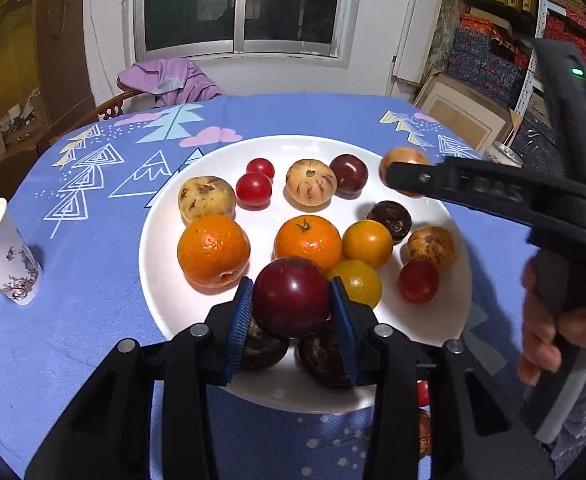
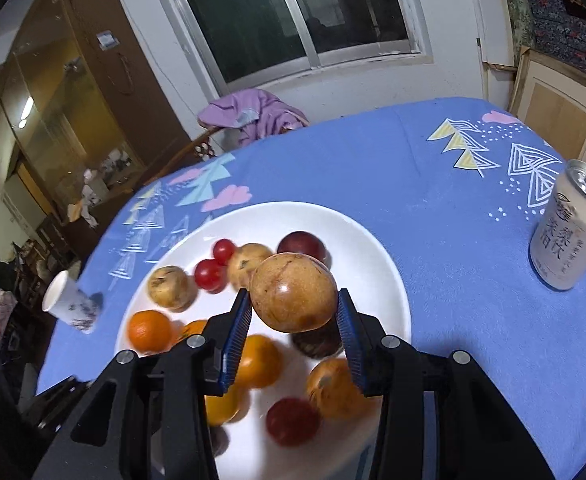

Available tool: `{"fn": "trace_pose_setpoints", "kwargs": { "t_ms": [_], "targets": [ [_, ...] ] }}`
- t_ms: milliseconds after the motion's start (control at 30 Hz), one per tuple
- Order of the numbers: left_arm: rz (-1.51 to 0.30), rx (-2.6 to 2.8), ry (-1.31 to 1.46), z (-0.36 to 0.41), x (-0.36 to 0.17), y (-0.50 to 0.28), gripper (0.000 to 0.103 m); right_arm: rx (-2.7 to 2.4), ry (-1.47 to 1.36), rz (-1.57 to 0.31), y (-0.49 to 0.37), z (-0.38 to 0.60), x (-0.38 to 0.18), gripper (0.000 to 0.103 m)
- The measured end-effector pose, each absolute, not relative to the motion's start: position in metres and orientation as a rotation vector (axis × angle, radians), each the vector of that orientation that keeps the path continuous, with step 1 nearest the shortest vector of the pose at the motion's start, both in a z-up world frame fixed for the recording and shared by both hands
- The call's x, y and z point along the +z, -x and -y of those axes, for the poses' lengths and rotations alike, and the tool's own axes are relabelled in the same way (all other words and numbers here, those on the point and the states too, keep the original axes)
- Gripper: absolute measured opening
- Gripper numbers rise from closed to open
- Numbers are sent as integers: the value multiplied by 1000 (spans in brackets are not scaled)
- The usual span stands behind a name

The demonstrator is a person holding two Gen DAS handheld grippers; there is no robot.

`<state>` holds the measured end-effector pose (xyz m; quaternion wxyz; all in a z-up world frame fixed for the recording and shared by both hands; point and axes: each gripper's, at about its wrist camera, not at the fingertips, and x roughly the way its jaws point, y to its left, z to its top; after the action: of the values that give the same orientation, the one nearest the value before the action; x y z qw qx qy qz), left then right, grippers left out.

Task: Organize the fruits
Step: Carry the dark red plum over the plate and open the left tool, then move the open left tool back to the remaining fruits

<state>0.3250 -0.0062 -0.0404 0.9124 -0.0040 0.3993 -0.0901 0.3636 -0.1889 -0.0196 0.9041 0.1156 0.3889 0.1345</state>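
Fruits fill a white plate (image 1: 165, 312) at the middle of the blue-clothed surface (image 1: 93, 288): oranges, yellow and red tomatoes, speckled and dark fruits, loosely mixed. Above the plate's near edge, the left gripper (image 1: 291, 300) has its fingers closed on a dark red plum (image 1: 291, 296). Above the plate's far right, the right gripper (image 2: 293, 316) grips a tan round fruit (image 2: 293, 292). Sorting looks partway: both fruits remain unplaced. A paper cup (image 1: 5, 252) stands left of the plate, a can (image 2: 569, 228) right.
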Motion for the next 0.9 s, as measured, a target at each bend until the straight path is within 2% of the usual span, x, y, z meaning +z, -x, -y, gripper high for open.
{"fn": "trace_pose_setpoints", "kwargs": {
  "t_ms": [33,67,133,300,367,433,533,667,900],
  "targets": [
    [-823,-184,2,7,-41,-325,44,267,-231,-812,-370,187,-22,45],
    [-815,-174,-3,7,-41,-325,56,274,-230,-822,-373,186,-26,46],
    [-789,-162,5,5,-37,-320,73,297,-247,-854,-377,185,-30,46],
    [-744,-150,46,-9,-20,-301,81,337,-368,-795,-344,211,-12,56],
    [-716,-125,48,-14,-14,-287,90,352,-372,-758,-319,223,0,61],
    [-694,-104,44,-18,-11,-272,93,353,-381,-716,-290,237,8,74],
    [-699,-100,33,-18,-18,-246,93,347,-394,-658,-241,260,4,81],
    [-719,-95,-14,-5,-31,-223,94,307,-386,-674,-214,280,-13,81],
    [-692,-123,-231,42,-48,-205,94,316,-442,-700,-216,292,-18,81]
  ]
}}
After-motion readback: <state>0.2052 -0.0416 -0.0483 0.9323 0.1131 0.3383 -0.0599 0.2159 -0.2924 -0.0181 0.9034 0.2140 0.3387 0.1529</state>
